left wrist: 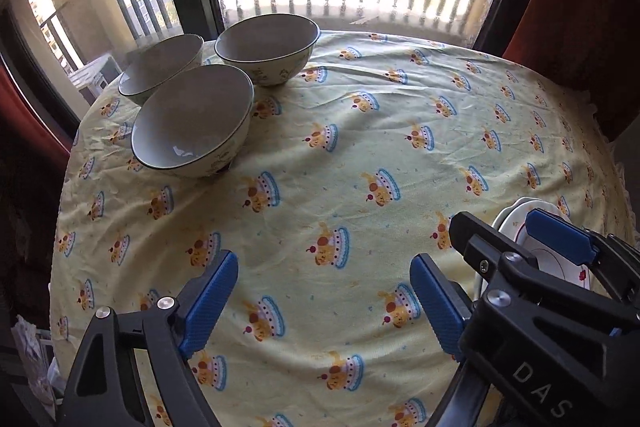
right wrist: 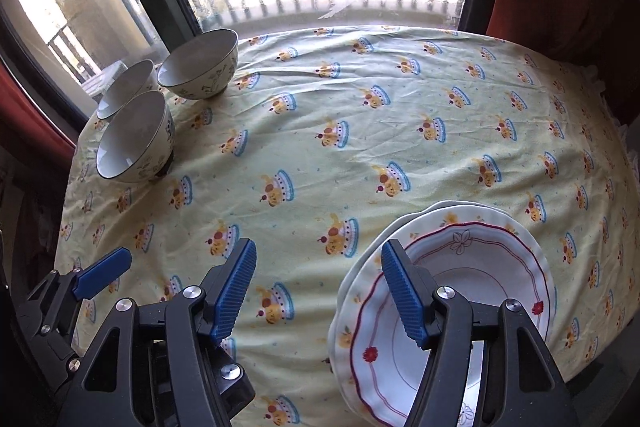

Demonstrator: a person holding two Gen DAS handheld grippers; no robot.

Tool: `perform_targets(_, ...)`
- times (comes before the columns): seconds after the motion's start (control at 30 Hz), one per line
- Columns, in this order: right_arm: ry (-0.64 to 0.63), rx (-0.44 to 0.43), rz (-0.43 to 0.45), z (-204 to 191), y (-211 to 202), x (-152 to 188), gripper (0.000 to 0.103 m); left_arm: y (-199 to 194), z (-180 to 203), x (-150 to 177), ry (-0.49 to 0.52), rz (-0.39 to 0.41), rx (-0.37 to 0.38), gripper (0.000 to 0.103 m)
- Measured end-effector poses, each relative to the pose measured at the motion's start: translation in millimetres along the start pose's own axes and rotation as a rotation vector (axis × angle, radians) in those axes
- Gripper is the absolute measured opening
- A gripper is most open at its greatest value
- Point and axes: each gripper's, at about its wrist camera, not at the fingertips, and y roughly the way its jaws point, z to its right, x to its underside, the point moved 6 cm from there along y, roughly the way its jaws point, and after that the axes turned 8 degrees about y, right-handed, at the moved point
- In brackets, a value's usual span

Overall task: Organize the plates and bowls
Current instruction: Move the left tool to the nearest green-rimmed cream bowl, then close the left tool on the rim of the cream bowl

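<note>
Yellow printed tablecloth (right wrist: 360, 131) carries three bowls (left wrist: 192, 123) at its far left and stacked plates (right wrist: 460, 267) near right. Left gripper (left wrist: 324, 303) and right gripper (right wrist: 318, 287) both gape, seemingly touching nothing.

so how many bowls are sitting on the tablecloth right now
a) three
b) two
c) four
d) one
a, three: two bowls stand at the back by the window, one on the left and one on the right, and a third bowl sits in front of them, all upright on the tablecloth.
</note>
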Motion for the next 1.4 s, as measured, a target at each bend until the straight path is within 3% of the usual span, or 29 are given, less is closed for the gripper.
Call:
perform_targets(0.3, 0.013, 0.013, 0.060, -84, 18, -25, 0.069, 7, -79, -27, 0.036, 0.054, -0.038, 0.083)
perform_targets(0.53, -0.002, 0.007, 0.087, -136, 33, -57, 0.072, 20, -129, -52, 0.008, 0.078, -0.075, 0.080)
perform_targets(0.87, 0.030, 0.042, 0.106, -168, 76, -90, 0.072, 61, -166, -76, -0.013, 0.066, -0.107, 0.070)
perform_targets(0.97, 0.035, 0.041, 0.094, -173, 90, -93, 0.065, 76, -171, -76, -0.042, 0.042, -0.090, 0.060)
perform_targets(1.03, 0.037, 0.055, 0.073, -175, 100, -94, 0.052, 85, -173, -76, -0.049, 0.025, -0.078, 0.056)
perform_targets(1.27, 0.062, 0.053, 0.037, -175, 120, -92, 0.037, 100, -173, -73, -0.052, 0.006, -0.045, 0.041)
perform_targets(1.33, 0.066, 0.045, 0.030, -176, 123, -92, 0.026, 102, -174, -72, -0.060, 0.007, -0.040, 0.039)
perform_targets(1.4, 0.067, 0.040, 0.028, -178, 125, -91, 0.023, 104, -175, -73, -0.057, 0.013, -0.041, 0.032)
